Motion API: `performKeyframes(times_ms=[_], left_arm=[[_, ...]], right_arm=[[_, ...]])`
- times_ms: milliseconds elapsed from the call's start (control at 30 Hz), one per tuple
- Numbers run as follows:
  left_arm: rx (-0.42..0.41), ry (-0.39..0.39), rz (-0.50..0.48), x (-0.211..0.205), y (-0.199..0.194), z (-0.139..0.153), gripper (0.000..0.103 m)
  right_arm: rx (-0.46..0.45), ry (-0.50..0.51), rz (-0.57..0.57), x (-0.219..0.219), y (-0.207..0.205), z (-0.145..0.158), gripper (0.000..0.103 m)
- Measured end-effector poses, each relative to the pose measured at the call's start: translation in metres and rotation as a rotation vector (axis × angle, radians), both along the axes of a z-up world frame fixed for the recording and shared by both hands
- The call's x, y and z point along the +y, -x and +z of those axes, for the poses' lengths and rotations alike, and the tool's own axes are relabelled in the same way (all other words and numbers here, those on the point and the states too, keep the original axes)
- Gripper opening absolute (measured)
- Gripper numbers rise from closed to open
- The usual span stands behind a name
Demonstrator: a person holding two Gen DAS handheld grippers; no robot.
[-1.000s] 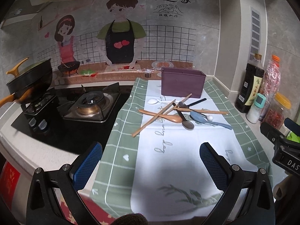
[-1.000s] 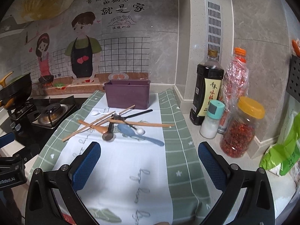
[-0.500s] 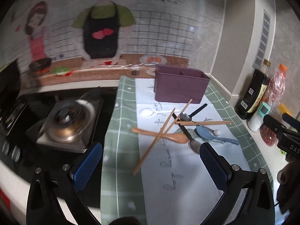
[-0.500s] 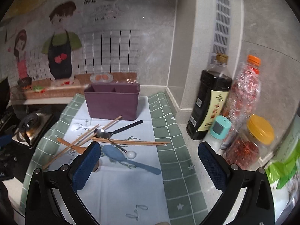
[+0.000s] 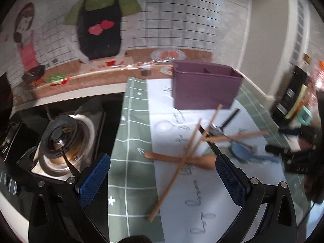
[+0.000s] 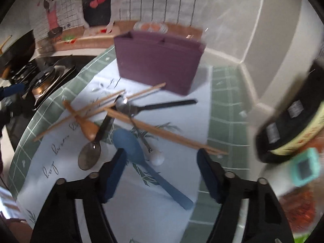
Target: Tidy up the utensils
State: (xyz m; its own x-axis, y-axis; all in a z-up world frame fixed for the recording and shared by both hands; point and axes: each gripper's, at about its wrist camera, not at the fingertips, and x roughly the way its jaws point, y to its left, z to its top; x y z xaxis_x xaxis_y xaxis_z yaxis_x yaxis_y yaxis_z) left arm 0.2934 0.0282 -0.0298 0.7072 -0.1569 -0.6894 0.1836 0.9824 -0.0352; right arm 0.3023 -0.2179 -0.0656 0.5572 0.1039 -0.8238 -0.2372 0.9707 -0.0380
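Observation:
A purple utensil holder (image 6: 158,64) (image 5: 204,87) stands at the back of the cloth. In front of it lies a heap of utensils: wooden chopsticks (image 6: 168,132) (image 5: 182,162), a wooden spoon (image 6: 85,124) (image 5: 178,159), a blue spoon (image 6: 141,156) (image 5: 241,151), dark metal spoons (image 6: 90,154) and a small white-tipped spoon (image 6: 157,159). My right gripper (image 6: 161,170) hovers over the blue spoon, its jaws closing; the spoon lies between them, untouched. My left gripper (image 5: 162,180) is open above the near end of a chopstick. The right gripper also shows at the right edge of the left wrist view, blurred.
A gas stove (image 5: 64,141) sits left of the green-and-white cloth (image 5: 133,174). A dark sauce bottle (image 6: 291,125), a teal-capped shaker (image 6: 305,168) and a jar of red flakes (image 6: 301,210) crowd the right. The wall runs behind the holder.
Both grippers have moved forward and dipped toward the utensil heap. The right gripper's jaws have narrowed and now straddle the blue spoon.

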Motion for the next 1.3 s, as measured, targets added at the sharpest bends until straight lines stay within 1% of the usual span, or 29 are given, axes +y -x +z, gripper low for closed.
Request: performKeyframes(times_ms=[67,133,200,233,300,367,433,500,533,567,600,633,667,733,800,867,900,967,1067,1100,1200,1233,1300], left_arm=[[0.023,0.019,0.039,-0.003,-0.005,-0.005,0.103],[0.051,0.003,0.048,-0.010,-0.008,-0.013,0.102],[0.087,-0.029,0.038,-0.018,-0.010,-0.021,0.102],[0.102,-0.029,0.032,-0.020,-0.010,-0.024,0.100],[0.143,-0.016,0.024,-0.022,-0.012,-0.029,0.095],[0.172,-0.005,0.013,-0.026,-0.019,-0.032,0.082],[0.186,0.006,-0.046,-0.033,-0.032,-0.031,0.076],[0.217,0.025,-0.119,-0.038,-0.051,-0.028,0.076],[0.235,0.031,-0.163,-0.042,-0.062,-0.025,0.074],[0.240,0.018,-0.202,-0.046,-0.073,-0.023,0.064],[0.232,-0.025,-0.236,-0.051,-0.083,-0.021,0.058],[0.221,-0.076,-0.256,-0.056,-0.091,-0.019,0.049],[0.210,-0.148,-0.294,-0.063,-0.102,-0.020,0.047],[0.219,-0.255,-0.398,-0.074,-0.118,-0.027,0.047],[0.234,-0.370,-0.455,-0.081,-0.131,-0.037,0.047],[0.261,-0.412,-0.476,-0.081,-0.141,-0.043,0.047],[0.266,-0.416,-0.470,-0.079,-0.146,-0.043,0.047],[0.309,-0.365,-0.470,-0.074,-0.158,-0.046,0.047],[0.354,-0.326,-0.433,-0.068,-0.173,-0.057,0.047],[0.370,-0.301,-0.424,-0.065,-0.177,-0.060,0.047],[0.407,-0.228,-0.410,-0.058,-0.181,-0.066,0.047],[0.421,-0.193,-0.410,-0.055,-0.179,-0.068,0.047],[0.443,-0.155,-0.416,-0.051,-0.172,-0.072,0.047]], right_arm=[[0.038,-0.048,0.016,-0.006,-0.009,-0.016,0.053],[0.065,-0.071,0.037,-0.009,-0.018,-0.028,0.047],[0.066,-0.079,0.047,-0.012,-0.022,-0.033,0.046],[0.065,-0.083,0.050,-0.012,-0.022,-0.035,0.046],[0.065,-0.084,0.056,-0.011,-0.023,-0.034,0.047],[0.064,-0.093,0.061,-0.012,-0.022,-0.032,0.049],[0.061,-0.087,0.052,-0.013,-0.021,-0.029,0.049],[0.058,-0.081,0.030,-0.015,-0.020,-0.025,0.049],[0.056,-0.086,0.023,-0.017,-0.019,-0.023,0.049],[0.054,-0.093,0.021,-0.018,-0.019,-0.021,0.052],[0.050,-0.092,0.022,-0.018,-0.020,-0.020,0.054],[0.046,-0.084,0.022,-0.019,-0.020,-0.019,0.056],[0.042,-0.071,0.017,-0.019,-0.020,-0.019,0.056],[0.038,-0.068,0.014,-0.023,-0.018,-0.017,0.057],[0.041,-0.086,0.001,-0.031,-0.016,-0.017,0.060],[0.050,-0.097,-0.013,-0.038,-0.016,-0.020,0.060],[0.055,-0.095,-0.018,-0.041,-0.017,-0.021,0.060],[0.056,-0.092,-0.035,-0.044,-0.019,-0.023,0.060],[0.068,-0.113,-0.050,-0.046,-0.020,-0.026,0.060],[0.067,-0.109,-0.051,-0.045,-0.020,-0.026,0.060],[0.065,-0.107,-0.045,-0.040,-0.020,-0.024,0.060],[0.065,-0.112,-0.044,-0.039,-0.021,-0.024,0.060],[0.064,-0.129,-0.047,-0.034,-0.027,-0.021,0.060]])
